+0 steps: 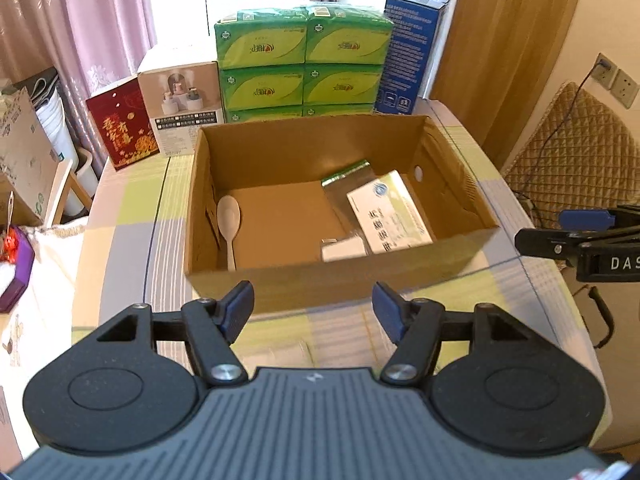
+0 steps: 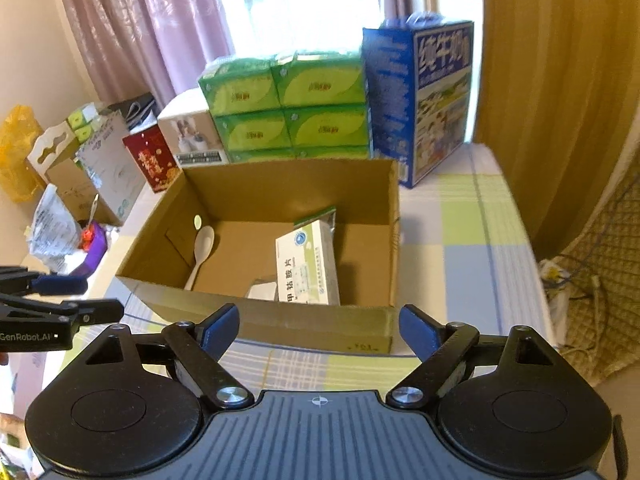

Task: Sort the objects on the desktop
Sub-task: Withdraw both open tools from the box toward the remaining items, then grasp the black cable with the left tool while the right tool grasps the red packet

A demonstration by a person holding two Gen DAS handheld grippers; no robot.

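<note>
Left gripper [image 1: 313, 312]: jaws spread wide, nothing between the blue pads [image 1: 239, 308]. It sits above the checked tablecloth [image 1: 120, 240], just short of the near wall of the carton [image 1: 280, 280].

Right gripper [image 2: 319, 330]: jaws likewise wide apart and empty, also just in front of the carton's near wall. In the left wrist view the right gripper enters from the right edge, level with the carton's near right corner; in the right wrist view the left gripper shows at the left edge, beside the near left corner.

Carton: open-topped, brown, directly ahead of both sets of jaws. Contents:
- spoon [image 1: 229, 224], white plastic, lying along the left wall, bowl away from the jaws, handle toward them.
- medicine box [image 1: 390, 220], white and green, ahead and right of the left jaws, leaning toward the right wall.
- foil bag [image 1: 347, 178] with a green top strip, partly under the medicine box, farther from the jaws.
- a small white item [image 1: 344, 249] against the near wall beside the medicine box; cannot tell what it is.

Beyond the carton: stacked green tissue packs [image 1: 304, 60], a blue box [image 1: 412, 52] to their right, a white box [image 1: 182, 100] and a red bag [image 1: 120, 124] to their left.
</note>
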